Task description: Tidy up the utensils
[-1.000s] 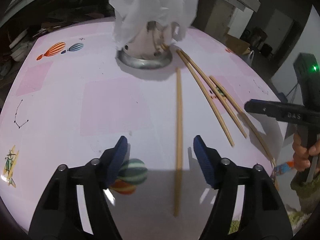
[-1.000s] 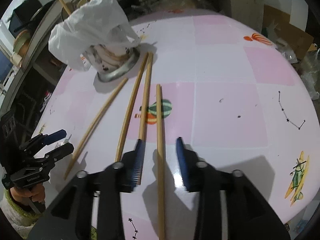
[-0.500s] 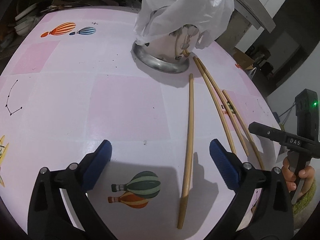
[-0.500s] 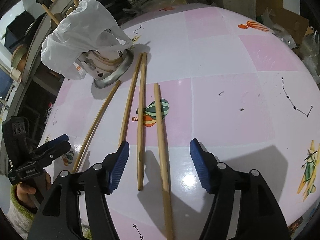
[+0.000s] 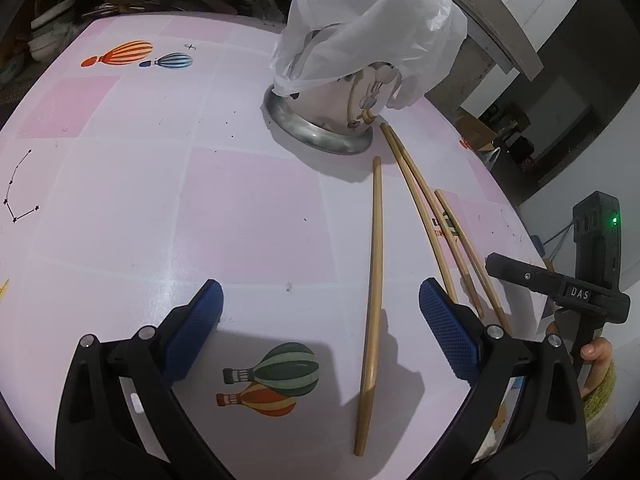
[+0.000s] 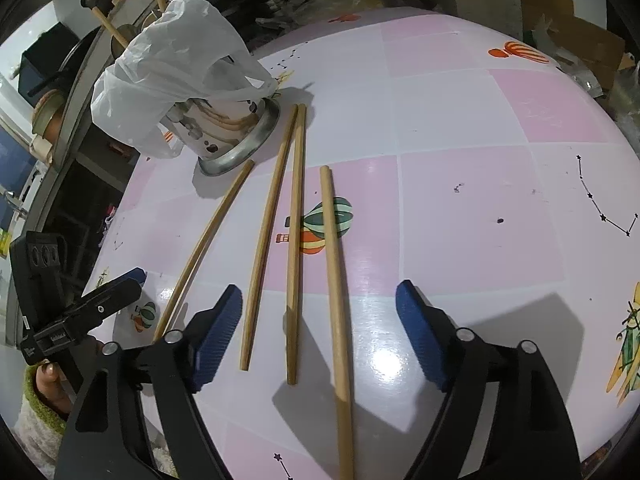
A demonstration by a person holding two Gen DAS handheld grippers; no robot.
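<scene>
Several long bamboo chopsticks lie on the pink patterned table. In the left wrist view one chopstick (image 5: 374,280) lies between my open left gripper's (image 5: 320,332) fingers, the others (image 5: 424,216) further right. In the right wrist view my right gripper (image 6: 320,336) is open, with the rightmost chopstick (image 6: 334,292) and two others (image 6: 294,240) between its fingers; a fourth (image 6: 208,240) lies to the left. A utensil holder (image 5: 340,108) on a metal base, draped with a white plastic bag (image 5: 372,24), stands at the far end; it also shows in the right wrist view (image 6: 224,128).
The right gripper's handle (image 5: 560,288) shows at the table's right edge in the left view; the left gripper (image 6: 80,312) shows at the table's left edge in the right view. Cluttered shelves (image 6: 560,28) surround the table.
Both grippers have opened wide and lifted back from the table. The right gripper let go of the rightmost chopstick, which now lies flat.
</scene>
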